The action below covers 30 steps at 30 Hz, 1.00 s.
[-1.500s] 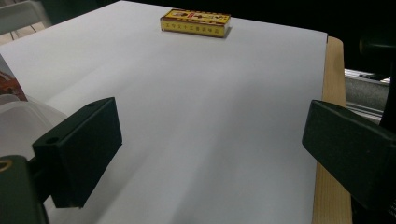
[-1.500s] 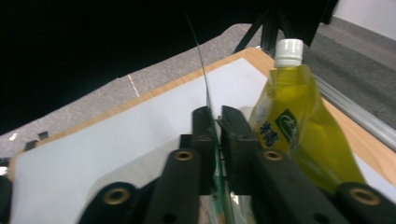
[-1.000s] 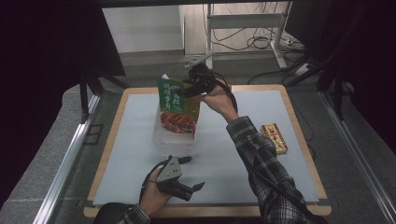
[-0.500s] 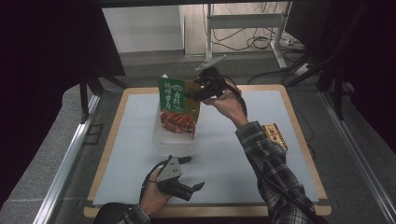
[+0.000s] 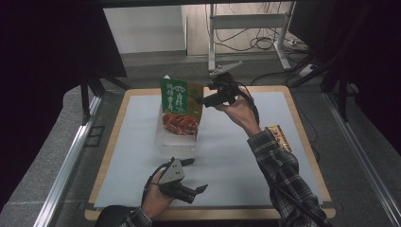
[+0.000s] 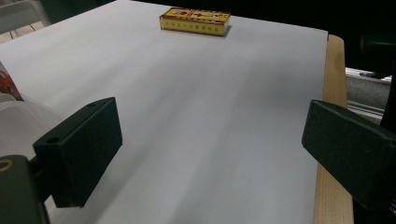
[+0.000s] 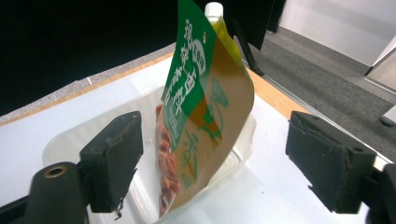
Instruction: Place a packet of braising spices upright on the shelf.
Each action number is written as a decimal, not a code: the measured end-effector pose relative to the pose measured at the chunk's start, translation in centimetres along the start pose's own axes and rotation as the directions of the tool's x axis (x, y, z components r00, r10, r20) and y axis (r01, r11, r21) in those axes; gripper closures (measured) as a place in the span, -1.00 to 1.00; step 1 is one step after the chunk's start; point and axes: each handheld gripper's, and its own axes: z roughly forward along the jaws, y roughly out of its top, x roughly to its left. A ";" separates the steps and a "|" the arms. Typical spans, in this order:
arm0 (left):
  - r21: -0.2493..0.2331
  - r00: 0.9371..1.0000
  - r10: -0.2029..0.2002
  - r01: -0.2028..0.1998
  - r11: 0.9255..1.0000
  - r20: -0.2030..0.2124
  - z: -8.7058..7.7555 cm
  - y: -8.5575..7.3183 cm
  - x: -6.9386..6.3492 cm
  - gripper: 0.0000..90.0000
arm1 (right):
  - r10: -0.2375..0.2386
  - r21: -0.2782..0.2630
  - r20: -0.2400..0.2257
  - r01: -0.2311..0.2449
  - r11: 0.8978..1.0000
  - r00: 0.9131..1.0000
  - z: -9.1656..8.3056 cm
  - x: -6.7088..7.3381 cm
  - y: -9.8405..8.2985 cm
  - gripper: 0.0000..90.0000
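A green snack bag stands upright in a clear plastic tray at the middle back of the white mat. My right gripper hovers just right of the bag's upper edge. Its jaws have just been opening and stand wide apart. In the right gripper view the bag shows between the jaws of that gripper but farther off, untouched by the pads. My left gripper rests low near the front edge, open and empty, and points toward a yellow-red box.
The yellow-red box lies flat near the mat's right edge. A white bottle cap peeks up behind the bag. The wooden table rim frames the mat, with dark frame posts and cables beyond the far edge.
The right gripper has let go of the bag's top and drawn away to the right, its jaws spreading. The bag stays upright in the tray. The left gripper has not moved.
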 end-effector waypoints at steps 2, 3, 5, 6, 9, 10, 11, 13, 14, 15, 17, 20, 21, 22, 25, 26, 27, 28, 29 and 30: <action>0.000 1.000 0.000 0.000 1.000 0.000 0.0 0.0 0.0 -0.90 | 0.000 0.002 0.002 0.000 1.000 1.000 -0.3 0.0 -0.3 -0.59; 0.000 1.000 0.000 0.000 1.000 -0.001 0.0 0.0 0.0 -0.90 | -0.005 0.003 0.003 0.005 1.000 1.000 -0.4 0.0 -0.5 -0.61; 0.001 1.000 0.000 0.000 1.000 -0.001 0.0 0.0 0.0 -0.90 | -0.015 0.003 0.006 0.015 1.000 1.000 -0.7 0.1 -0.8 -0.64; 0.001 1.000 0.000 0.000 1.000 -0.001 0.0 0.0 0.0 -0.90 | -0.018 0.001 0.007 0.018 1.000 1.000 -0.8 0.2 -1.0 -0.66; 0.003 1.000 0.002 -0.002 1.000 -0.003 0.0 0.0 0.0 -0.90 | -0.021 0.002 -0.008 0.021 1.000 1.000 -1.1 0.4 -1.6 -0.74; 0.003 1.000 0.002 -0.002 1.000 -0.002 0.0 0.0 0.0 -0.90 | -0.021 0.003 -0.015 0.021 1.000 1.000 -1.2 0.4 -1.8 -0.77; 0.004 1.000 0.002 -0.002 1.000 -0.002 0.0 0.0 0.0 -0.90 | -0.020 0.004 -0.019 0.020 1.000 1.000 -1.3 0.4 -1.9 -0.79; 0.005 1.000 0.003 -0.003 1.000 -0.002 0.0 0.0 0.0 -0.90 | -0.008 0.002 -0.028 0.008 1.000 1.000 -1.5 0.4 -2.4 -0.83; 0.005 1.000 0.003 -0.003 1.000 -0.002 0.0 0.0 0.0 -0.90 | -0.003 -0.002 -0.031 0.003 1.000 1.000 -1.6 0.4 -2.5 -0.85; 0.004 1.000 0.004 -0.004 1.000 -0.002 0.0 0.0 -0.1 -0.90 | 0.000 -0.007 -0.032 0.000 1.000 0.999 -1.7 0.4 -2.8 -0.88; 0.005 1.000 0.005 -0.005 1.000 0.000 0.0 0.0 -0.1 -0.90 | 0.009 -0.013 -0.032 -0.009 1.000 0.999 -2.0 0.4 -3.2 -0.92; 0.004 1.000 0.007 -0.007 1.000 0.001 0.1 0.0 -0.1 -0.90 | 0.019 -0.014 -0.024 -0.019 1.000 1.000 -2.4 0.4 -3.8 -0.95; 0.004 1.000 0.007 -0.007 1.000 0.001 0.1 0.0 -0.1 -0.90 | 0.019 -0.016 -0.023 -0.019 1.000 1.000 -2.5 0.5 -4.0 -0.97; 0.004 1.000 0.008 -0.008 1.000 0.000 0.1 0.0 -0.1 -0.90 | 0.016 -0.016 -0.019 -0.016 1.000 1.000 -2.6 0.5 -4.2 -0.97; 0.005 1.000 0.008 -0.008 1.000 0.000 0.1 0.0 -0.2 -0.90 | 0.000 -0.009 -0.016 -0.001 1.000 1.000 -2.8 0.7 -4.8 -0.97; 0.005 1.000 0.008 -0.008 1.000 0.000 0.1 0.0 -0.2 -0.90 | -0.010 -0.001 -0.011 0.010 1.000 1.000 -2.8 0.8 -5.0 -0.97; 0.004 1.000 0.009 -0.009 1.000 -0.001 0.1 0.0 -0.2 -0.90 | -0.017 0.005 -0.005 0.017 1.000 1.000 -2.9 0.8 -5.2 -0.97; 0.004 1.000 0.008 -0.008 1.000 -0.001 0.1 0.0 -0.2 -0.90 | -0.020 0.009 -0.003 0.020 1.000 1.000 -2.9 0.9 -5.4 -0.97; 0.003 1.000 0.008 -0.008 1.000 -0.001 0.1 0.0 -0.2 -0.90 | -0.019 0.008 -0.001 0.019 1.000 1.000 -3.0 1.0 -5.6 -0.97; 0.002 1.000 0.009 -0.009 1.000 -0.001 0.1 0.0 -0.2 -0.90 | -0.022 0.000 0.001 0.022 1.000 1.000 -3.1 1.0 -5.8 -0.98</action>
